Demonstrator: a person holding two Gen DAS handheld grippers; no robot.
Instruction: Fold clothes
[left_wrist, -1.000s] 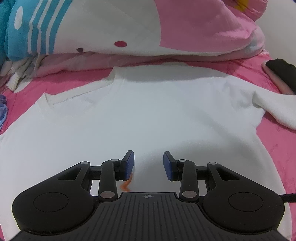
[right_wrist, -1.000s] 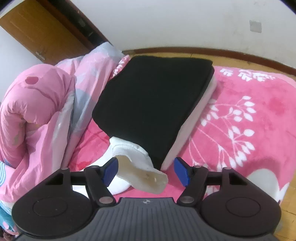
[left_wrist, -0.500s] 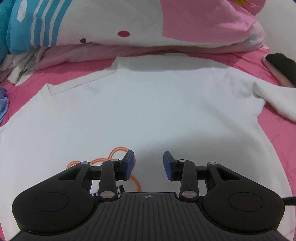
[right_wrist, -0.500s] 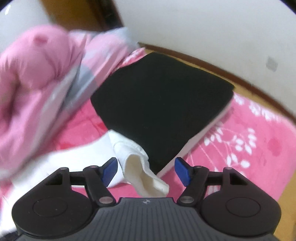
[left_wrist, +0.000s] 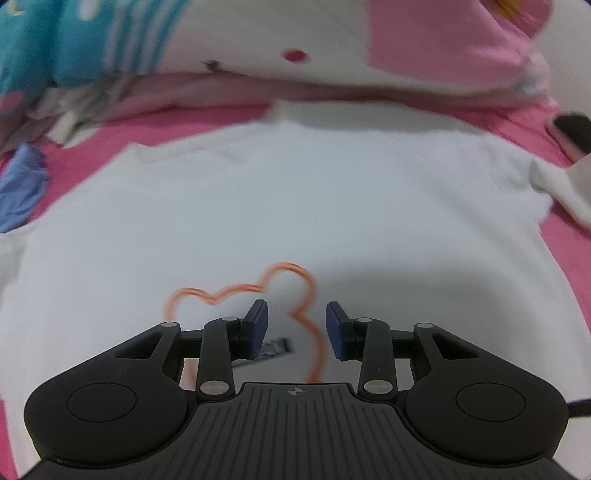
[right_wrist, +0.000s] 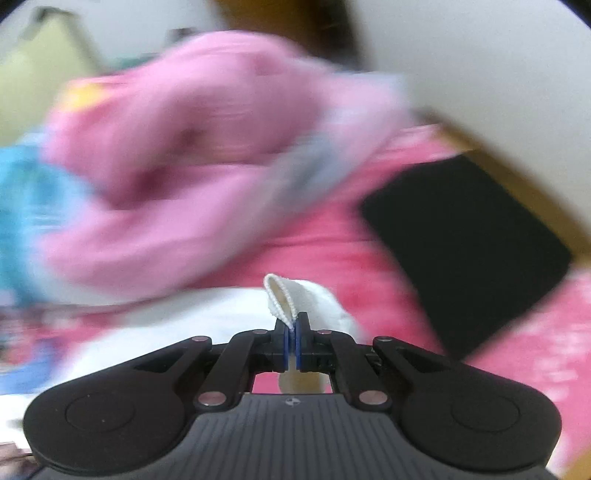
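Pink bed (right_wrist: 332, 251), right claw (right_wrist: 294, 345) pinching sleeve (right_wrist: 295, 299)

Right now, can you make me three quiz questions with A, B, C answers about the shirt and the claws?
1. Where does the white shirt lie?
A on the pink bed cover
B on a chair
C on the floor

2. What colour is the outline drawing on the shirt?
A green
B orange
C purple

3. What is the right claw doing?
A standing wide open
B pinching the shirt's sleeve cuff
C holding a black cloth

Answers: 1 A, pink cover shows all round it; 2 B, the line is orange; 3 B, white cuff sits between shut pads.
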